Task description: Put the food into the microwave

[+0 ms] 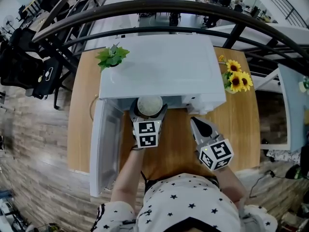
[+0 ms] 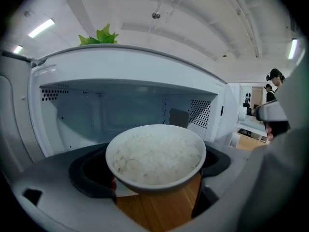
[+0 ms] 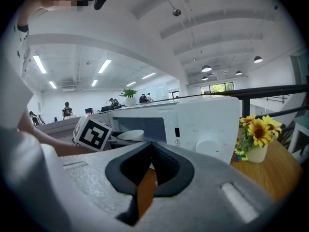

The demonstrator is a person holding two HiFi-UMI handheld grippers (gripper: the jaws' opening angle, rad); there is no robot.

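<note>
A white bowl of rice (image 1: 150, 104) sits between the jaws of my left gripper (image 1: 149, 111), which is shut on it. The bowl hangs at the mouth of the white microwave (image 1: 164, 66), just in front of the open cavity. In the left gripper view the bowl of rice (image 2: 155, 156) fills the middle, with the empty cavity (image 2: 120, 112) right behind it. My right gripper (image 1: 196, 123) is shut on nothing, above the table near the microwave's front right corner. Its jaws (image 3: 150, 151) meet tip to tip, facing the control panel (image 3: 205, 124).
The microwave door (image 1: 107, 144) hangs open to the left, reaching past the wooden table's (image 1: 246, 129) front edge. A green plant (image 1: 112, 56) stands at the microwave's back left. A vase of sunflowers (image 1: 235, 79) stands to its right. A black railing arcs behind.
</note>
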